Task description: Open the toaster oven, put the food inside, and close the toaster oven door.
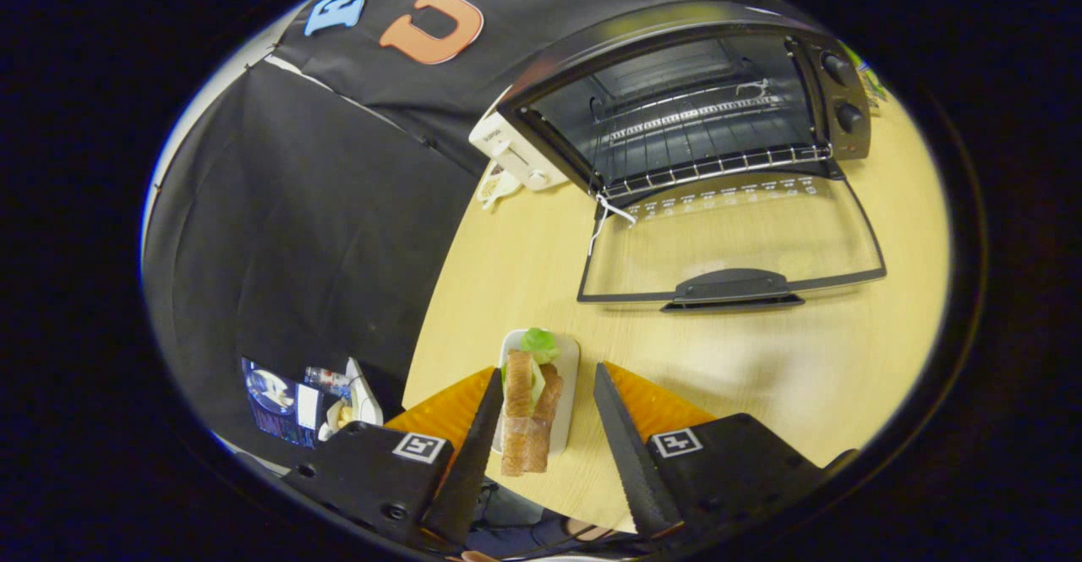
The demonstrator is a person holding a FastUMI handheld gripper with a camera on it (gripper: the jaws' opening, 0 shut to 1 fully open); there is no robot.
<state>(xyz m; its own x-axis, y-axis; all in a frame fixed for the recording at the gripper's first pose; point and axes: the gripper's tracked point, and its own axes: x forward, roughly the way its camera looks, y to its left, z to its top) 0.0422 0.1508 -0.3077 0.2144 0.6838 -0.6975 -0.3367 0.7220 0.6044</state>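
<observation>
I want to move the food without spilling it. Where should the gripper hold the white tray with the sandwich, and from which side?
Probably across its two long sides, coming straight ahead. The white tray lies lengthwise between the open gripper fingers, so its narrow width fits them. The sandwich stands upright, so keep the tray level.

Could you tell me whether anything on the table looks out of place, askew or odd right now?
Little stands out. A loose white string dangles from the left hinge corner of the toaster oven, whose door lies fully open. The sandwich sits intact on its white tray between the open gripper fingers, nothing spilled.
</observation>
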